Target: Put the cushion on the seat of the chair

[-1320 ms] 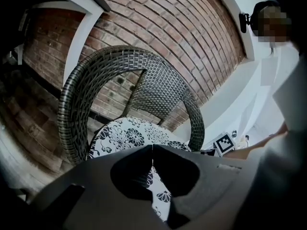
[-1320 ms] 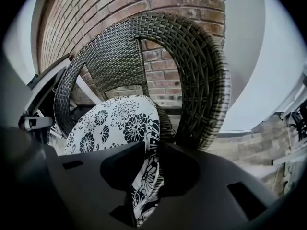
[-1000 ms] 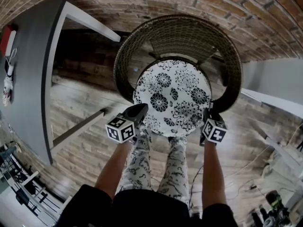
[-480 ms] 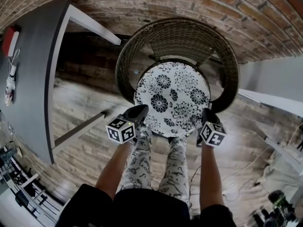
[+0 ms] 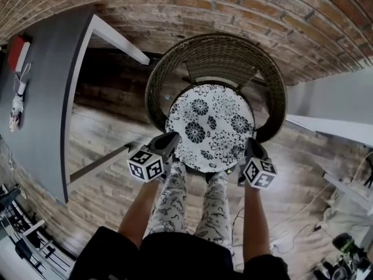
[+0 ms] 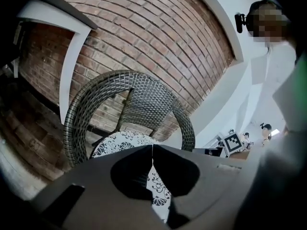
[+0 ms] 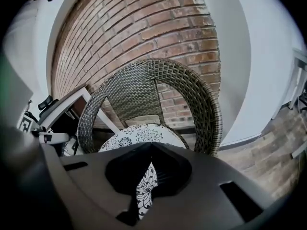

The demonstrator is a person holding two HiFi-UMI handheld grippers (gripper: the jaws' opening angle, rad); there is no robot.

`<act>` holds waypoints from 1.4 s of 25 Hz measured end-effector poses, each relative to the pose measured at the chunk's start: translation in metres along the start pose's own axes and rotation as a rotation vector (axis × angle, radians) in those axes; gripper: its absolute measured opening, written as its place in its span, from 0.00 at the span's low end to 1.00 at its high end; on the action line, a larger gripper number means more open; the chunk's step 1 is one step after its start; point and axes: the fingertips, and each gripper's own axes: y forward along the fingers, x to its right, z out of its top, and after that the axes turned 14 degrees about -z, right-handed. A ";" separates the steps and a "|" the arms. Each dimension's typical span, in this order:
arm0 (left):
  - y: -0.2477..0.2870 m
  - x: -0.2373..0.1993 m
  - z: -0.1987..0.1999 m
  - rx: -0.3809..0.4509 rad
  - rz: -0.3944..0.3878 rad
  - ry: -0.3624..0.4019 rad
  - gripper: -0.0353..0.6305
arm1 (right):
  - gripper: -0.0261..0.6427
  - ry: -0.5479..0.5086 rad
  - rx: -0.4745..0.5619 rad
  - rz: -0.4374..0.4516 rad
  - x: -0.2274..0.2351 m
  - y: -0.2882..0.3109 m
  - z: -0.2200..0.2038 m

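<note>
**A:** Head view?
**B:** The cushion (image 5: 211,127) lies flat over the chair (image 5: 215,48) seat. The left gripper (image 5: 171,139) is at its near-left rim and the right gripper (image 5: 249,146) at its near-right.
**A:** Left gripper view?
**B:** Jaws pinched on cushion fabric (image 6: 156,188), with the cushion stretching ahead.
**A:** Right gripper view?
**B:** Likewise clamped on the rim (image 7: 145,190). I can't tell whether it's resting on the seat or just above it.

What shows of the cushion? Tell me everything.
The cushion is round and flat, of white cloth printed with black flowers. It lies about level over the seat of the wicker chair, inside the chair's curved back. Its near rim is pinched on both sides: the left hand-held gripper and the right hand-held gripper are each shut on its cloth edge. Whether its weight fully rests on the seat cannot be told.
</note>
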 end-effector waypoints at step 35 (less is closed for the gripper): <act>-0.054 0.113 0.111 0.074 -0.104 0.278 0.06 | 0.04 -0.150 0.386 0.073 -0.083 -0.150 0.126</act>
